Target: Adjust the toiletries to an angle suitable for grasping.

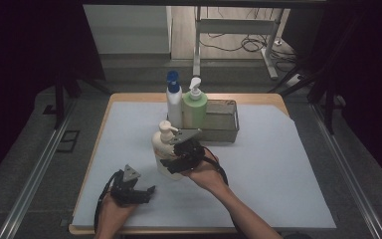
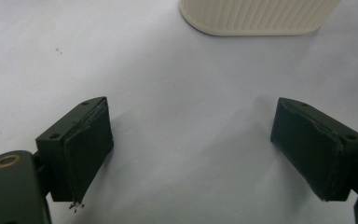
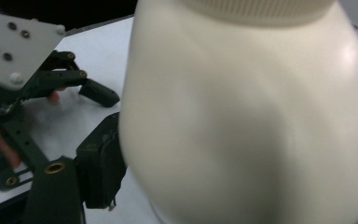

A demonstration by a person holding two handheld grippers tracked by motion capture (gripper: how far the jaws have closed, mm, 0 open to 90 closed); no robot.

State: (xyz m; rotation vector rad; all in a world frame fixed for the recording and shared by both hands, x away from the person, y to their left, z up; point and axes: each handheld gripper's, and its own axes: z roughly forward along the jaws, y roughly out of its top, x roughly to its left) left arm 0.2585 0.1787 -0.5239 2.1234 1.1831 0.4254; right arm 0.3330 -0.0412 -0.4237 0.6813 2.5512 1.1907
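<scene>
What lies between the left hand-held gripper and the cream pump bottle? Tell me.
Nothing: in the left gripper view, bare white table cover separates the left hand-held gripper from the cream pump bottle.

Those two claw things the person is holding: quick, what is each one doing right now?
Left gripper: open, nothing between its jaws, low over the table.
Right gripper: jaws around the cream pump bottle; whether they press on it yet cannot be told.

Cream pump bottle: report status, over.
Right hand-held gripper around cream plastic pump bottle, contact unclear. Left hand-held gripper open on white mat. Nothing in the way.
</scene>
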